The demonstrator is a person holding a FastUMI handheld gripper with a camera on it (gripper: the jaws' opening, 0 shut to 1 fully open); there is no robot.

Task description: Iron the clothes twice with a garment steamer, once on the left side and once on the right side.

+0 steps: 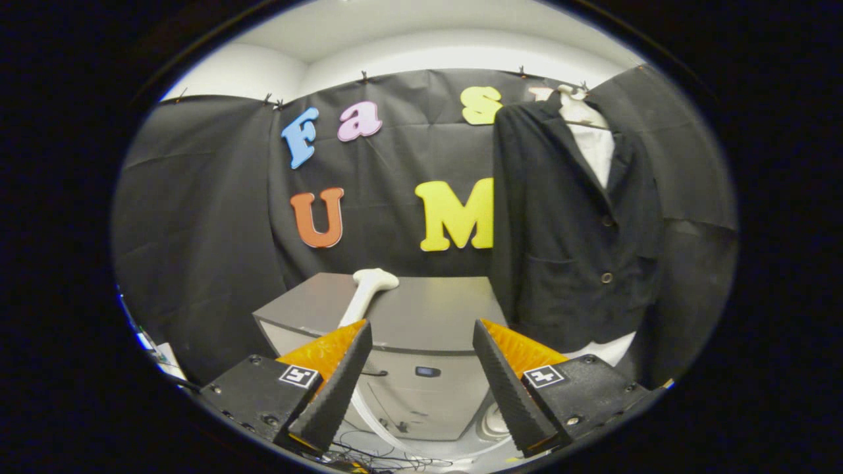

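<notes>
The gripper (421, 329) has two wedge-shaped fingers (339, 382) that narrow to points at their far ends; their inner faces look flat and finely textured; their outer faces are ribbed. Each finger rises from a dark, boxy mount (253, 395) with angled sides; small round screws sit near the corners of both mounts. A square black-and-white marker (298, 376) is fixed on top of the left mount; a matching marker (544, 376) sits on the right mount. The fingers stand wide apart.
</notes>
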